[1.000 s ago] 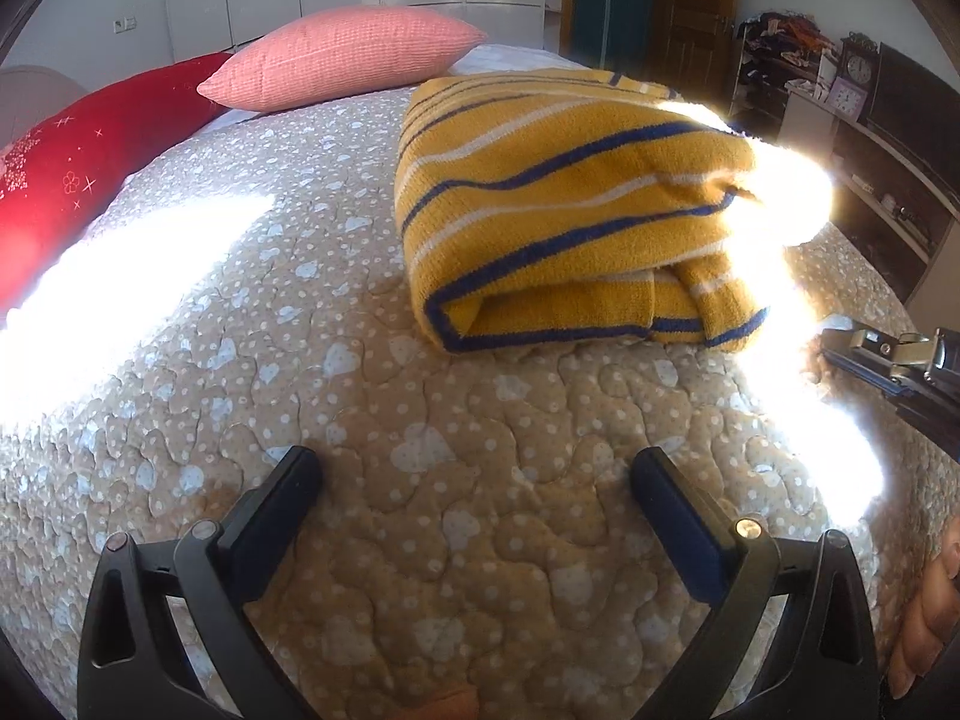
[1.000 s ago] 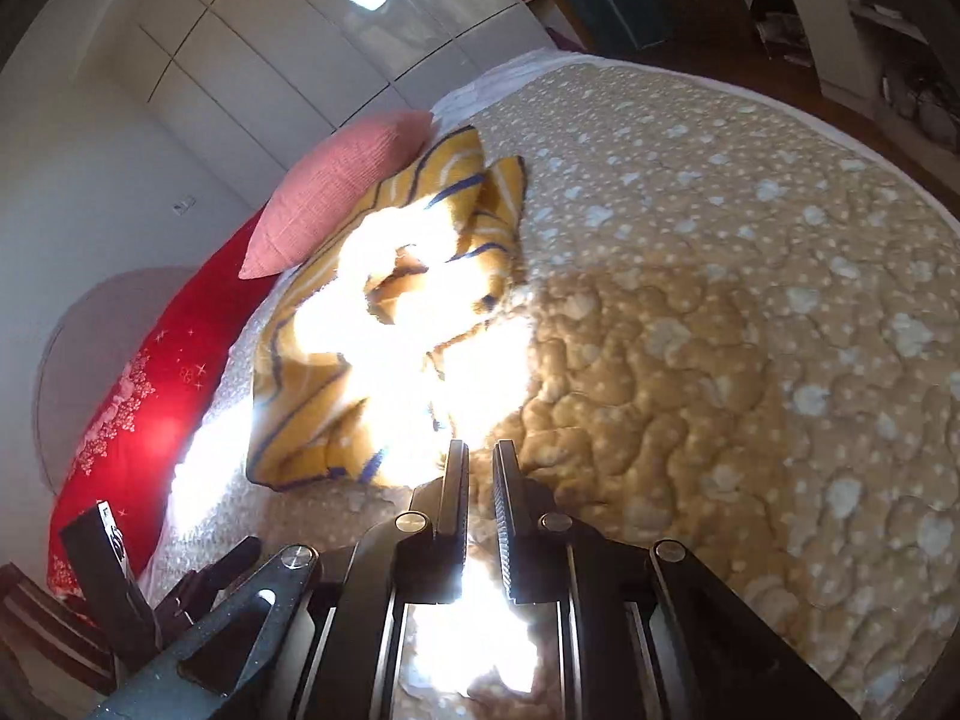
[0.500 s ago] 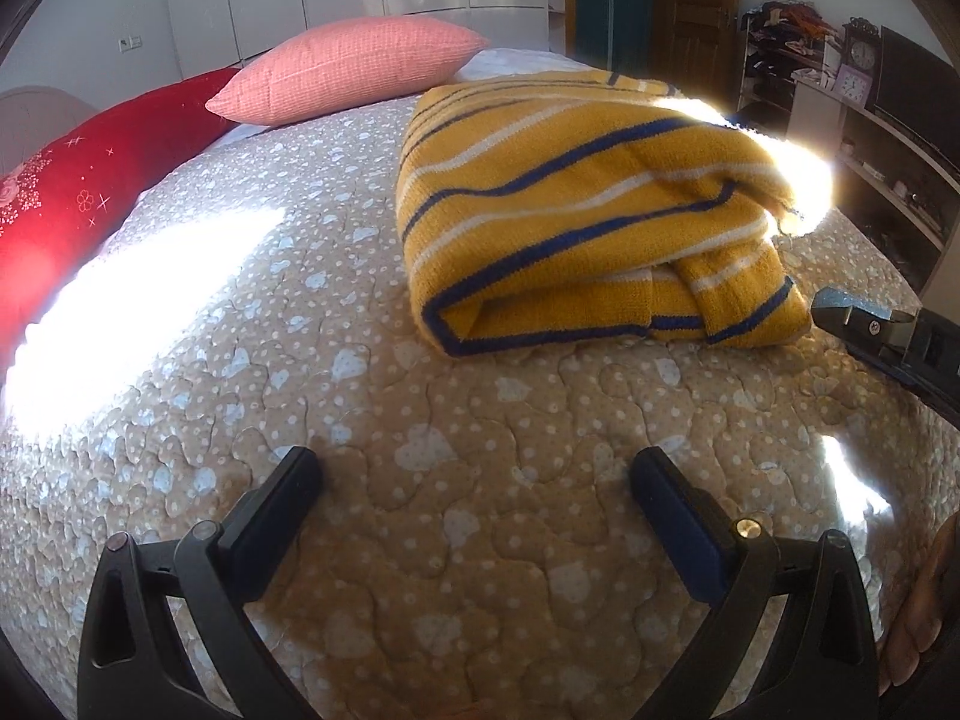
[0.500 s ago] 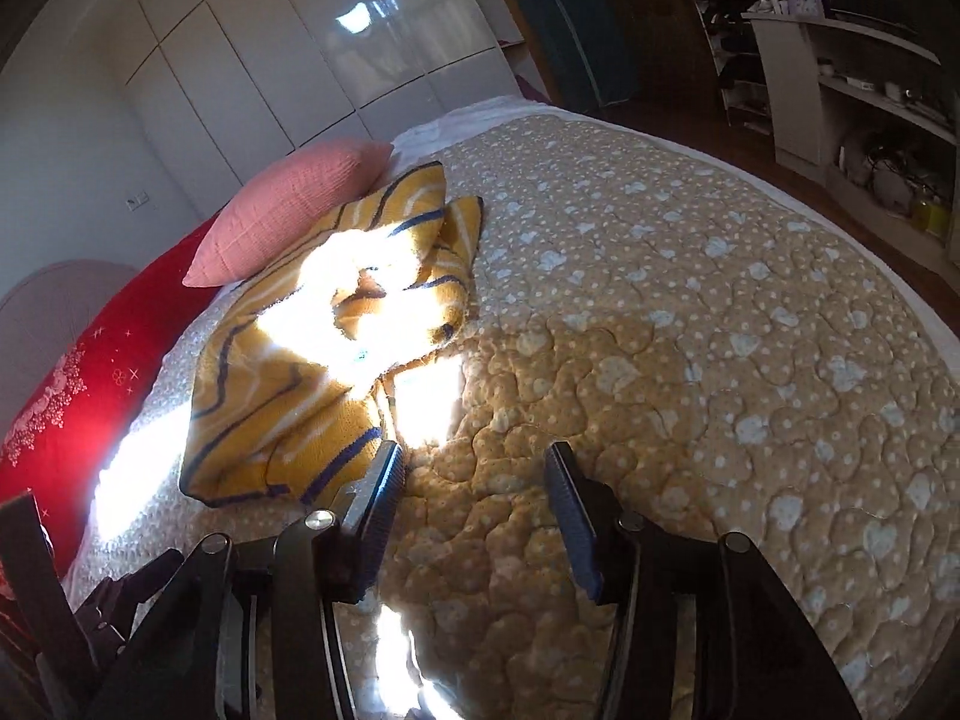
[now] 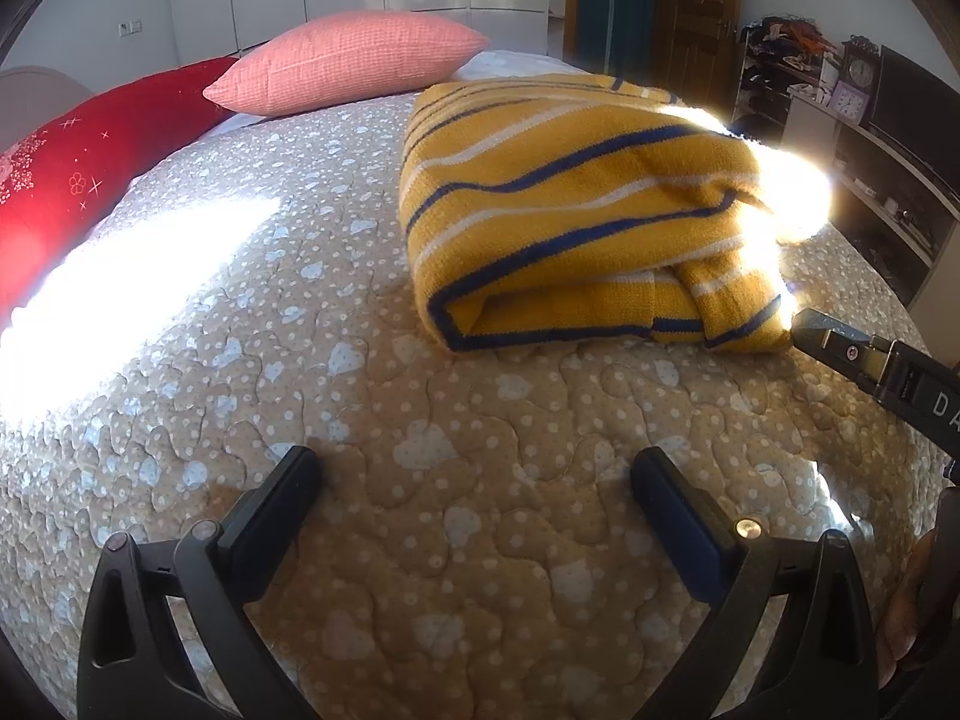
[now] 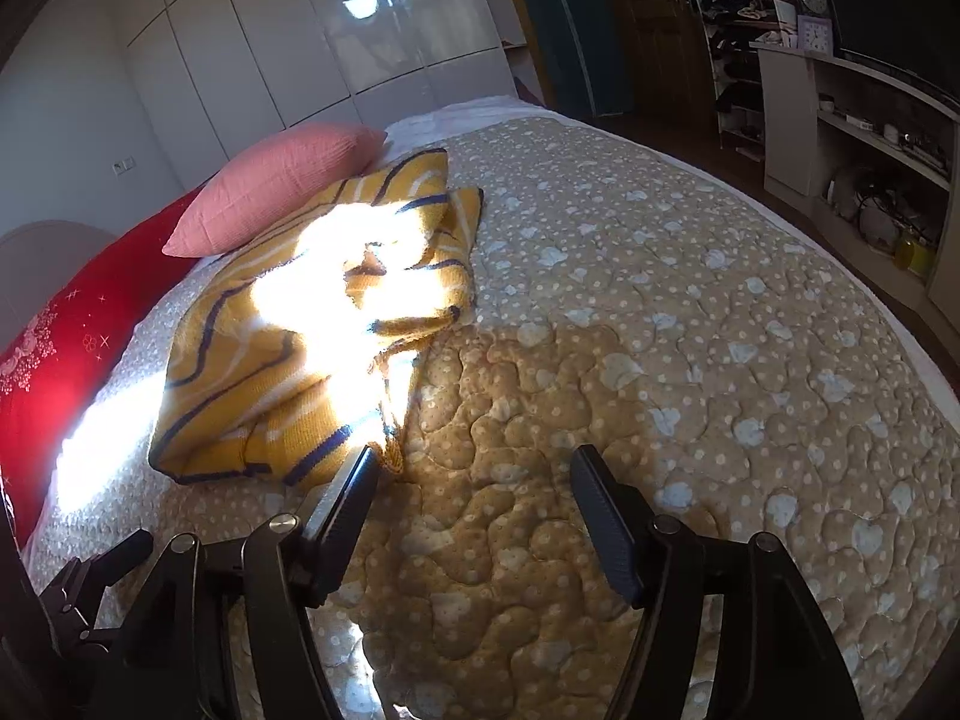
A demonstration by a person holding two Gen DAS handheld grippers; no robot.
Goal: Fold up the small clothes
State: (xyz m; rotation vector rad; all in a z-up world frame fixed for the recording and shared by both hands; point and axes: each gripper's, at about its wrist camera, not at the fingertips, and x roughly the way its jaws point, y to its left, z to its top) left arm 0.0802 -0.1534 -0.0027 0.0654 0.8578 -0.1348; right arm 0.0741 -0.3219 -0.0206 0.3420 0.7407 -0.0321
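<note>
A yellow sweater with blue and white stripes point(image 5: 576, 222) lies folded on the beige quilted bed point(image 5: 420, 420); it also shows in the right wrist view point(image 6: 282, 372), partly washed out by sunlight. My left gripper point(image 5: 474, 480) is open and empty, low over the quilt in front of the sweater. My right gripper point(image 6: 474, 474) is open and empty, its left finger point(image 6: 354, 492) close to the sweater's near corner. One finger of the right gripper point(image 5: 840, 348) shows in the left wrist view beside the sweater's right edge.
A pink pillow point(image 5: 348, 60) and a red pillow point(image 5: 78, 180) lie at the head of the bed. White wardrobe doors point(image 6: 336, 48) stand behind. Shelves with clocks and clutter point(image 6: 852, 120) stand to the right of the bed. Bright sun patches fall on the quilt point(image 5: 138, 264).
My right gripper has opened from shut to wide open and drawn back a little from the sweater. My left gripper stays open and has hardly moved.
</note>
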